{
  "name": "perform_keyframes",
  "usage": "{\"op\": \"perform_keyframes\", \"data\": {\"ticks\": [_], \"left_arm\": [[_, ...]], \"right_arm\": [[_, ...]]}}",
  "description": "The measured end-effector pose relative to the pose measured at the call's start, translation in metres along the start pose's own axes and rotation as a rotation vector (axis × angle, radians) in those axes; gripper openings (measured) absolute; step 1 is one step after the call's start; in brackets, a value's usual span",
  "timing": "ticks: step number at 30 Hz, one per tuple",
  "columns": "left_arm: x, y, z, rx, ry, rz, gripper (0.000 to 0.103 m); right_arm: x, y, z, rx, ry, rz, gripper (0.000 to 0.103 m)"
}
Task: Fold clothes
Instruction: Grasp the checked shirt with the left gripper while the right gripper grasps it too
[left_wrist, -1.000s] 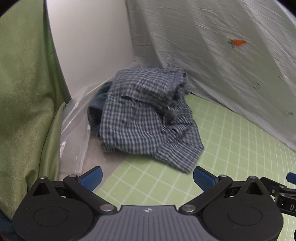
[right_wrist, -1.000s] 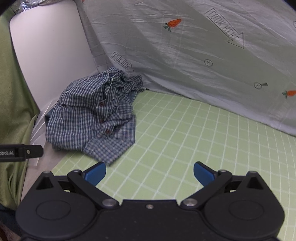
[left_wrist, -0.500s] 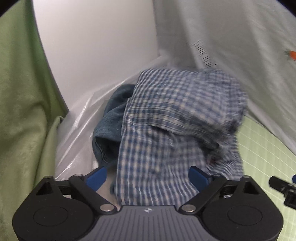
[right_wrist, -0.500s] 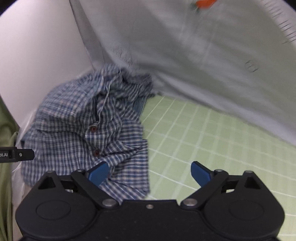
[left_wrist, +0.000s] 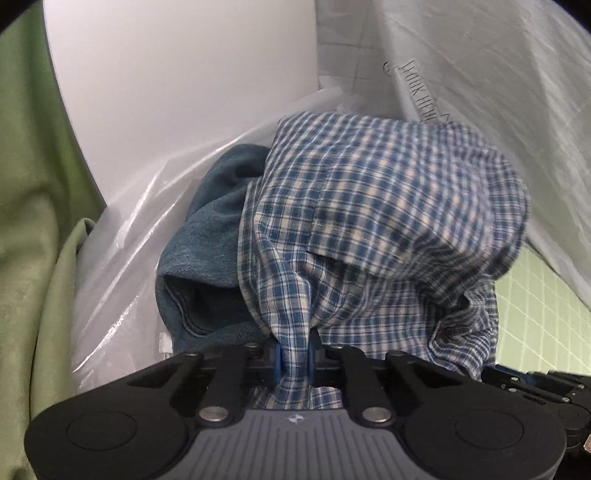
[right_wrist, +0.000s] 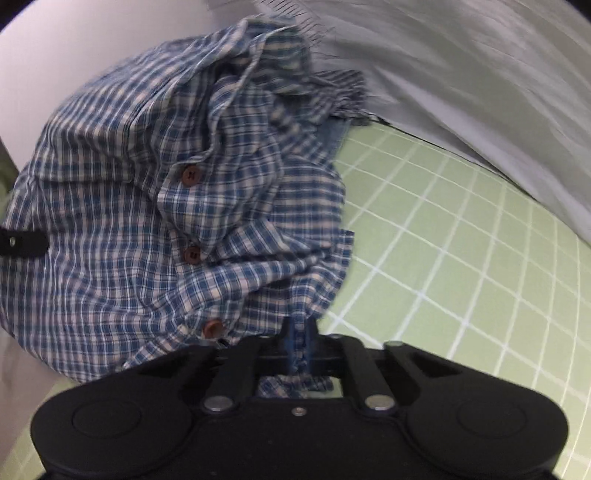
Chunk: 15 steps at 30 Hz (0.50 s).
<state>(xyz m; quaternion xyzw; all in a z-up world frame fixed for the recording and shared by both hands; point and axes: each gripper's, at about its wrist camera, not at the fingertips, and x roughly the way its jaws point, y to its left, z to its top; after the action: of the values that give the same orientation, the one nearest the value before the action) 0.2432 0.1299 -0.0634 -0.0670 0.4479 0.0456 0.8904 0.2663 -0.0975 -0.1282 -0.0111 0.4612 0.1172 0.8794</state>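
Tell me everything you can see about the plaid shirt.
The plaid shirt is a crumpled, unfolded heap of thin woven cloth, checked blue and white, with brown buttons along its placket. It lies at the edge of the green grid mat, against a white wall, partly over a dark blue garment and clear plastic. The left gripper is closing on a pinched fold; the right gripper is shut on another fold at the near edge.

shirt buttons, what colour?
Reddish-brown buttons on the blue-and-white checked shirt; clearest in the right wrist view.
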Motion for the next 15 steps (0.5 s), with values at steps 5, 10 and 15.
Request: {"op": "perform_keyframes", "data": {"ticks": [5, 10, 15], "left_arm": [[-0.039, -0.016, -0.006, 0.021, -0.065, -0.059, 0.010], [-0.080, -0.062, -0.044, 0.092, -0.047, -0.187, 0.009], [-0.115, -0.129, -0.116, 0.196, 0.046, -0.300, 0.010]], "right_arm": [[-0.048, -0.024, -0.039, 0.038, -0.048, -0.068, 0.001], [-0.121, -0.068, -0.113, 0.097, -0.066, -0.192, 0.001], [-0.193, -0.138, -0.208, 0.210, -0.028, -0.371, 0.001]]}}
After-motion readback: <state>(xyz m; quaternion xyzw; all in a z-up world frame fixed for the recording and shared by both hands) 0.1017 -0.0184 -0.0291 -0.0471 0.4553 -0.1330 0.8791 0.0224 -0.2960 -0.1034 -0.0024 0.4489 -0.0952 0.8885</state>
